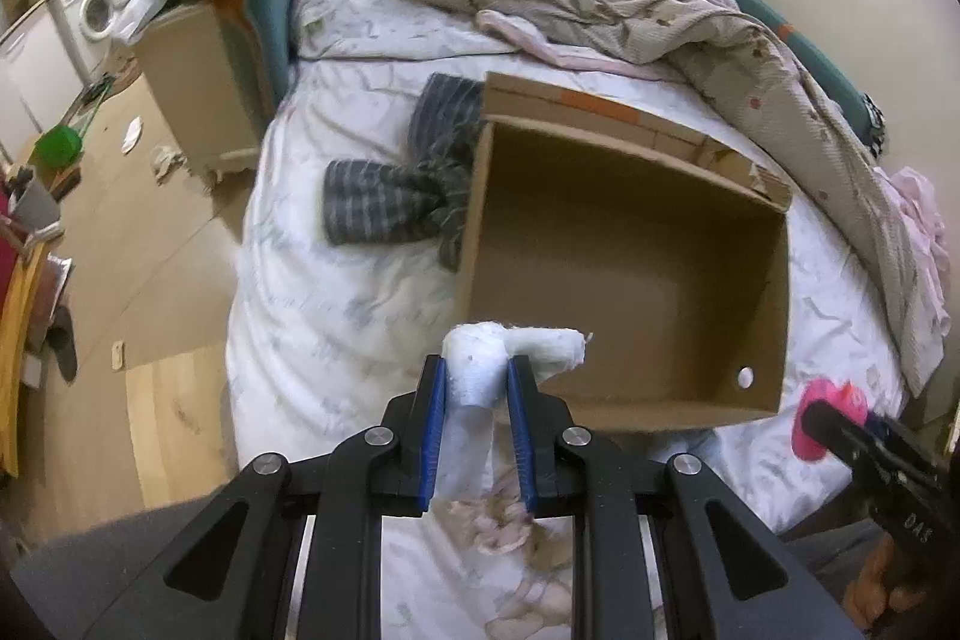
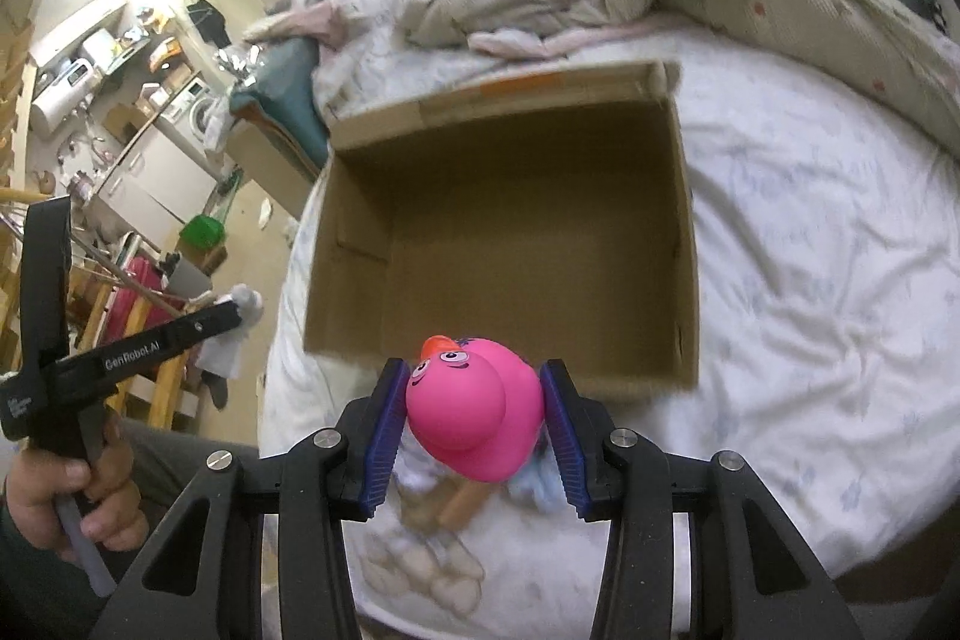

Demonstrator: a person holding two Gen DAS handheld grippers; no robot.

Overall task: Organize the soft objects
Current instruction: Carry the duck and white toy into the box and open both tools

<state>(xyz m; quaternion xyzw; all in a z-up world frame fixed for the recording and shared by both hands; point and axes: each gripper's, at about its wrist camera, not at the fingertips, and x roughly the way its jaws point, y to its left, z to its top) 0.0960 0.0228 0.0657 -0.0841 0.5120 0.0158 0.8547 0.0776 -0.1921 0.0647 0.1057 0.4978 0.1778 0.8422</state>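
The left gripper (image 1: 477,382) was clamped on a white sock (image 1: 510,349), its blue pads (image 1: 436,400) pressing both sides, held just at the near edge of the open cardboard box (image 1: 624,250). The right gripper (image 2: 474,418) was closed around a pink rubber duck (image 2: 474,406), held at the same box's near rim. The box sat on the white bedsheet (image 1: 336,316), a striped garment (image 1: 390,202) lying against its left side.

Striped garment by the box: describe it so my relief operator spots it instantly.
On the white-sheeted bed sits an open cardboard box. Against its left wall lies the striped garment, partly tucked behind the box. It is the only dark grey, pinstriped fabric; the bedding nearby is pale.
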